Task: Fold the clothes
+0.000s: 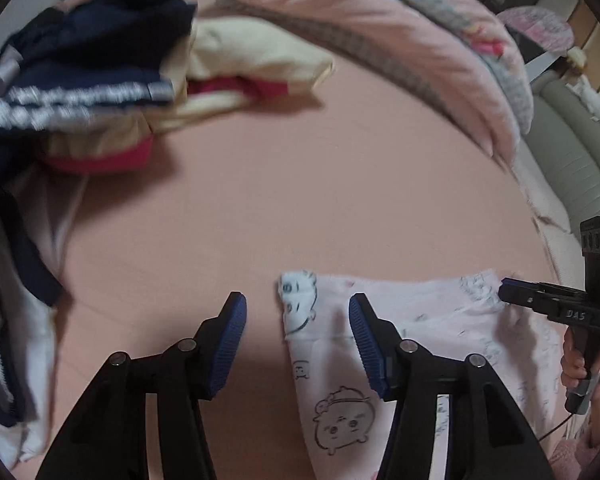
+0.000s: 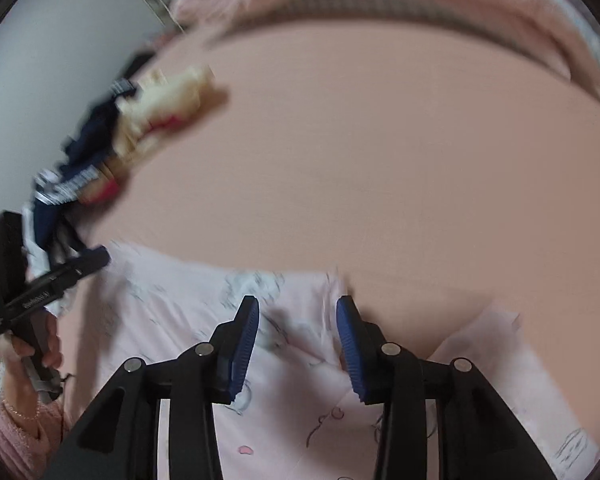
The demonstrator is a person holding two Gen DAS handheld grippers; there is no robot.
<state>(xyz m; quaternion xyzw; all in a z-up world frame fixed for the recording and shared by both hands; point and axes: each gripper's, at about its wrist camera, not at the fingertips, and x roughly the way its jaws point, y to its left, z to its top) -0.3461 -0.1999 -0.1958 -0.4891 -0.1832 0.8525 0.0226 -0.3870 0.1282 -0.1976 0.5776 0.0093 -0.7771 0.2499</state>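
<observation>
Your left gripper [image 1: 298, 340]: jaws spread, empty, over corner of pale pink cartoon-print garment [image 1: 428, 340] at 6 o'clock on peach bedsheet [image 1: 300, 184]. Right gripper [image 2: 298, 344]: jaws parted, not pinching. Pinch both far-edge corners level before folding.

Pink sheet on the bed [image 1: 300, 184] takes up most of both views. Along the far edge there's a rumpled pale pink blanket [image 1: 380, 28] with a grey checked layer in it. Far right past that, a grey padded headboard-looking thing [image 1: 572, 152], can't tell exactly. Plain grey wall [image 2: 60, 40] on the left in the right wrist view.
</observation>
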